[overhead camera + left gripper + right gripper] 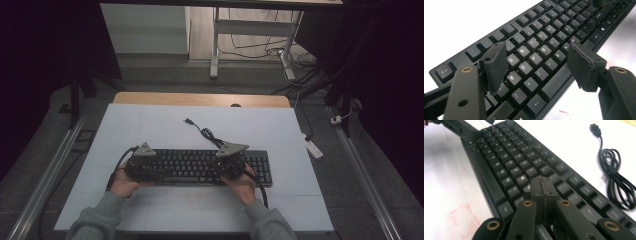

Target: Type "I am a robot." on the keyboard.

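A black keyboard (197, 159) lies across the middle of the white table top (150, 125). Its coiled black cable (206, 132) with a USB plug trails toward the back. My left gripper (142, 165) hovers over the keyboard's left end. In the left gripper view the keyboard (541, 37) lies under my left gripper (540, 66), whose jaws stand wide apart above the letter keys with nothing between them. My right gripper (229, 162) is over the keys right of centre. In the right gripper view my right gripper (542, 187) has its pads pressed together, tip just above the keyboard (509, 157).
The cable (616, 182) lies loose on the table beyond the keyboard, its USB plug (595, 126) unconnected. Faint red marks (461, 217) show on the table near the front. A desk frame (215, 45) and a power strip (314, 148) are on the floor beyond and to the right.
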A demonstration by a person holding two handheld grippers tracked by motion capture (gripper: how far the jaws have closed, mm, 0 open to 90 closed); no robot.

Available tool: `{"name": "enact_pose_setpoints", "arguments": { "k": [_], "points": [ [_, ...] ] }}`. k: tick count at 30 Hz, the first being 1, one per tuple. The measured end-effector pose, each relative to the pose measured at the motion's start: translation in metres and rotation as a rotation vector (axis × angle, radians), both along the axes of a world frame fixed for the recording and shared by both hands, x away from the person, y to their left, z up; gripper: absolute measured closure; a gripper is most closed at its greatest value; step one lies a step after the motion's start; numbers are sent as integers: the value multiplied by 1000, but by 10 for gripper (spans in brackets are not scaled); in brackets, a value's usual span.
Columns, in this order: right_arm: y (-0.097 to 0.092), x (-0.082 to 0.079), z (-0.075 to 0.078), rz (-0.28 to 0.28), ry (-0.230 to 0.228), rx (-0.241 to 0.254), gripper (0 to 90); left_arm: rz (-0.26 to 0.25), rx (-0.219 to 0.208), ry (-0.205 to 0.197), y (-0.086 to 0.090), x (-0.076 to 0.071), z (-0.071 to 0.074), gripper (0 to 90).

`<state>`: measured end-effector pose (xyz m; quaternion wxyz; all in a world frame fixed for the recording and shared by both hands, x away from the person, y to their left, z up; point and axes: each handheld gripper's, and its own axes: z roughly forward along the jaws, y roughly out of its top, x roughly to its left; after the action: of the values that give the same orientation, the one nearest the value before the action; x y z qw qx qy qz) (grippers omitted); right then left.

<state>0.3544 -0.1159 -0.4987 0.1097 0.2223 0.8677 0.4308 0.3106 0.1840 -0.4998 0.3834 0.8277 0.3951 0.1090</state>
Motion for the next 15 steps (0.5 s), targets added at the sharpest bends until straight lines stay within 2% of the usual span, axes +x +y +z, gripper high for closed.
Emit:
{"name": "enact_pose_setpoints", "arguments": {
  "k": [2,8,15],
  "points": [
    [7,3,0,2,5,-18,895,1,-1,1,0,0,0,331],
    [22,13,-6,-9,16,-26,895,-1,0,-3,1,-1,0,327],
    [28,21,-14,-16,27,-47,895,-2,4,-1,0,-1,-1,325]
  ]
}}
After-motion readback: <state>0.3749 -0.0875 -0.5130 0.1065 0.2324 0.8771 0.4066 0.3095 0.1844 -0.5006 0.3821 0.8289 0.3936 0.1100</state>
